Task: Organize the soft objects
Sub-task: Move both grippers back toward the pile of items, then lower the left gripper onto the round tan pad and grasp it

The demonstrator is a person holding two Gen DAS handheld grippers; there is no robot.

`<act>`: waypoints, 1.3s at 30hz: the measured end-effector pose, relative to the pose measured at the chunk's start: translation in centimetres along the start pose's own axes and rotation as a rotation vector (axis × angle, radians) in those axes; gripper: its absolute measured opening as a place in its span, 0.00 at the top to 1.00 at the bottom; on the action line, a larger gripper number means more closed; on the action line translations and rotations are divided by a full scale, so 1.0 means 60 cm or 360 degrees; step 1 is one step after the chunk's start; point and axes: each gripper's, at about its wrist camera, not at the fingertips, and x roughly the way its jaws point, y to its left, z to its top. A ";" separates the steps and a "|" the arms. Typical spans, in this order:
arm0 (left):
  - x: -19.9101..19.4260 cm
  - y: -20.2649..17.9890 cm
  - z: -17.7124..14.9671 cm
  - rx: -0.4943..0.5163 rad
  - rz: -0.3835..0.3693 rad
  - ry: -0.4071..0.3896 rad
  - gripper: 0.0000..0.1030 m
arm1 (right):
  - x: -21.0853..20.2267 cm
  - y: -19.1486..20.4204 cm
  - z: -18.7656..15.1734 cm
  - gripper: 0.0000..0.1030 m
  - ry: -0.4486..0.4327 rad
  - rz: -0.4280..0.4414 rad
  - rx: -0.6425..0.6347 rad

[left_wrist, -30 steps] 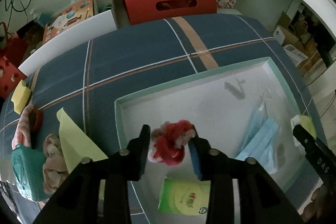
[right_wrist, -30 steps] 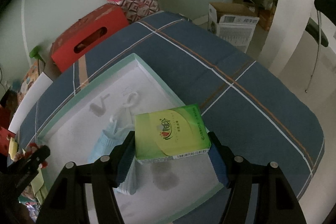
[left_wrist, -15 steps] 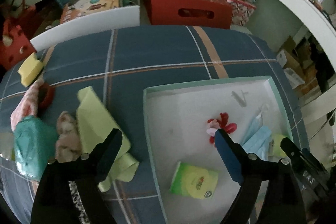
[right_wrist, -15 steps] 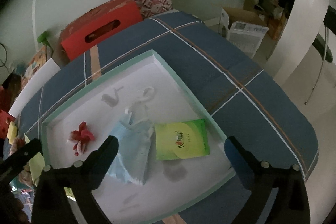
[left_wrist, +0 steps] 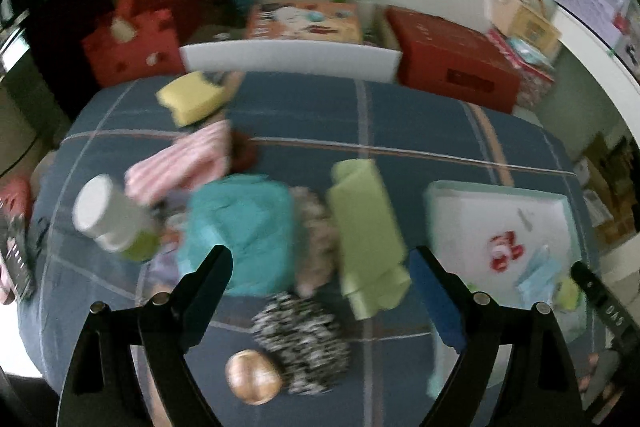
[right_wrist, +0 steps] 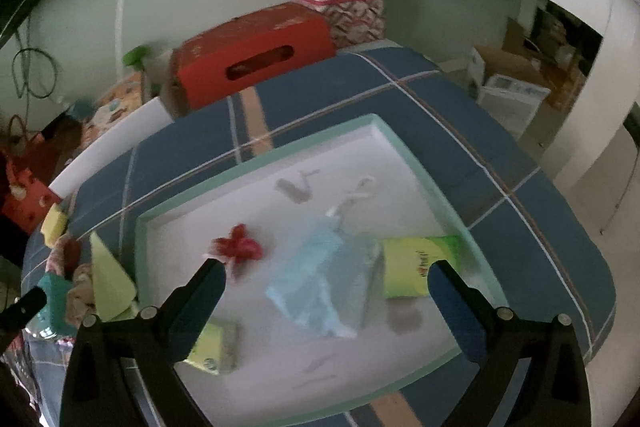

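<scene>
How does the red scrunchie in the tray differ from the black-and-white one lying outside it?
The red scrunchie lies inside the tray; the black-and-white scrunchie lies on the plaid cloth outside it. The red one is plain red with a bit of pink; the other is speckled black and white and looks bulkier. Both are puffy fabric, and neither is held.

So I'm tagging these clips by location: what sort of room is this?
Probably a lived-in home room, not a lab or shop. A table under a blue plaid cloth holds a shallow tray, with gift boxes like the red box and cardboard cartons piled around.
</scene>
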 end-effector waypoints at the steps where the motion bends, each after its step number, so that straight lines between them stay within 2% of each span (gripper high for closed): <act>1: -0.002 0.011 -0.006 -0.0016 0.0015 0.0000 0.12 | -0.002 0.010 -0.002 0.01 -0.0002 0.0008 -0.0023; 7: 0.001 0.078 -0.032 -0.0154 0.0036 0.0052 0.12 | -0.012 0.075 -0.018 0.01 0.0001 0.0090 -0.0169; 13: 0.010 0.118 -0.046 -0.0253 0.0055 0.0088 0.12 | -0.021 0.155 -0.046 0.01 0.0018 0.0241 -0.0346; 18: 0.024 0.151 -0.070 -0.0326 0.0070 0.0153 0.12 | -0.024 0.217 -0.077 0.01 0.0049 0.0315 -0.0511; 28: 0.033 0.174 -0.109 -0.0404 0.0048 0.0220 0.12 | -0.008 0.293 -0.144 0.01 0.0170 0.0389 -0.0744; 32: 0.042 0.175 -0.123 -0.0424 0.0004 0.0278 0.12 | -0.001 0.318 -0.170 0.01 0.0229 0.0421 -0.0842; 36: 0.047 0.174 -0.125 -0.0413 0.0004 0.0284 0.12 | 0.009 0.338 -0.189 0.01 0.0272 0.0414 -0.0926; 39: 0.063 0.176 -0.129 -0.0439 -0.0011 0.0340 0.12 | 0.014 0.340 -0.192 0.01 0.0289 0.0406 -0.0940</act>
